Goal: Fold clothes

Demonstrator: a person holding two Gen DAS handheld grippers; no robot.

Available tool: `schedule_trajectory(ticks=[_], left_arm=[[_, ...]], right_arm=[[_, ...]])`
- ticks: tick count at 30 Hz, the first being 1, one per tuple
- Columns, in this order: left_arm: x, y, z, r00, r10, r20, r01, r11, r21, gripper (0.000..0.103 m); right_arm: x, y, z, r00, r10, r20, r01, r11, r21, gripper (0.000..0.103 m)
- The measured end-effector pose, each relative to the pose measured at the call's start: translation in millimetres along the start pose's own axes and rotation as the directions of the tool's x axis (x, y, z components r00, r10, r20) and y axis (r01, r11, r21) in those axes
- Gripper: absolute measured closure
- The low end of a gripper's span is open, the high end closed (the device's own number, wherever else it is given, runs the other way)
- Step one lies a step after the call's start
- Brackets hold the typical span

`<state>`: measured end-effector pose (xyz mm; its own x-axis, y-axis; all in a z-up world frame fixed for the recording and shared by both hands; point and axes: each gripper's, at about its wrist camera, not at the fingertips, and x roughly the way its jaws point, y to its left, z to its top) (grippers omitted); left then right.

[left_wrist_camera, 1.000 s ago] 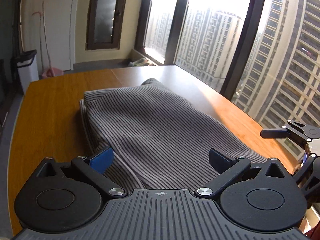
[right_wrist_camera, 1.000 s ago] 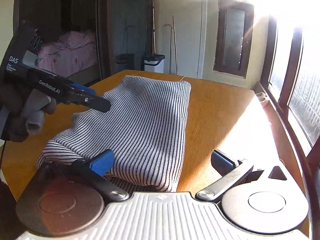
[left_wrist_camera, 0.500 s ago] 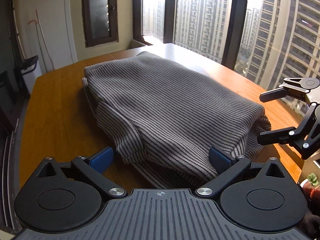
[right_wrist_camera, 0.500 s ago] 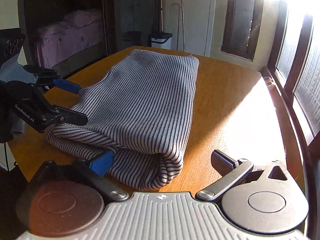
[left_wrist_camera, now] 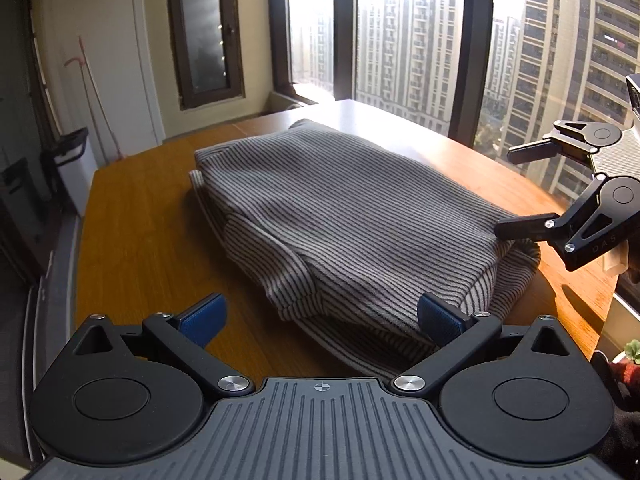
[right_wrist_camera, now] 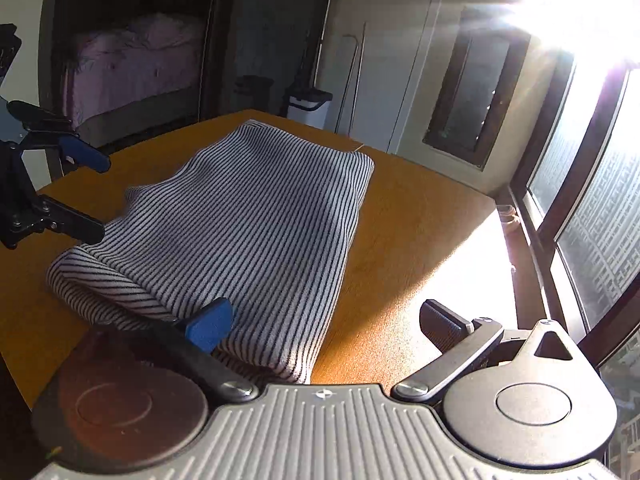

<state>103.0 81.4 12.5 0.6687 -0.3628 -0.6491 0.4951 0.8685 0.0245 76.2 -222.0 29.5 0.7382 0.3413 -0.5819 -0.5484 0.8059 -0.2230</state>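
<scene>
A grey striped garment (left_wrist_camera: 352,216) lies folded in a thick bundle on the wooden table (left_wrist_camera: 136,240); it also shows in the right wrist view (right_wrist_camera: 248,216). My left gripper (left_wrist_camera: 320,318) is open and empty, just short of the bundle's near edge. My right gripper (right_wrist_camera: 326,322) is open and empty, its left pad over the bundle's near corner. Each gripper shows in the other's view: the right one (left_wrist_camera: 516,188) beside the bundle's right end, the left one (right_wrist_camera: 94,194) at its left end, both open.
Large windows (left_wrist_camera: 408,40) run along the table's far and right sides. A white bin (right_wrist_camera: 308,108) stands beyond the table's far edge. A bed (right_wrist_camera: 132,64) shows through a doorway. Bare tabletop (right_wrist_camera: 420,248) lies to the right of the garment.
Both grippers have pulled back from the garment and risen; the bundle now lies free on the table between them. Both stay open.
</scene>
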Motion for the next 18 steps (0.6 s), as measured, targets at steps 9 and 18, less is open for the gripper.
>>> schedule_trajectory(ticks=[9, 18], left_arm=[[-17.0, 10.0, -8.2, 0.999, 0.031, -0.009, -0.031, 1.0, -0.002, 0.0], [-32.6, 3.3, -16.3, 0.998, -0.058, -0.003, 0.058, 0.997, 0.057, 0.0]], right_arm=[[-1.6, 81.0, 7.2, 0.962, 0.271, 0.008, -0.253, 0.905, -0.342, 0.02], [33.7, 31.3, 25.1, 0.943, 0.333, -0.015, -0.331, 0.94, 0.079, 0.035]])
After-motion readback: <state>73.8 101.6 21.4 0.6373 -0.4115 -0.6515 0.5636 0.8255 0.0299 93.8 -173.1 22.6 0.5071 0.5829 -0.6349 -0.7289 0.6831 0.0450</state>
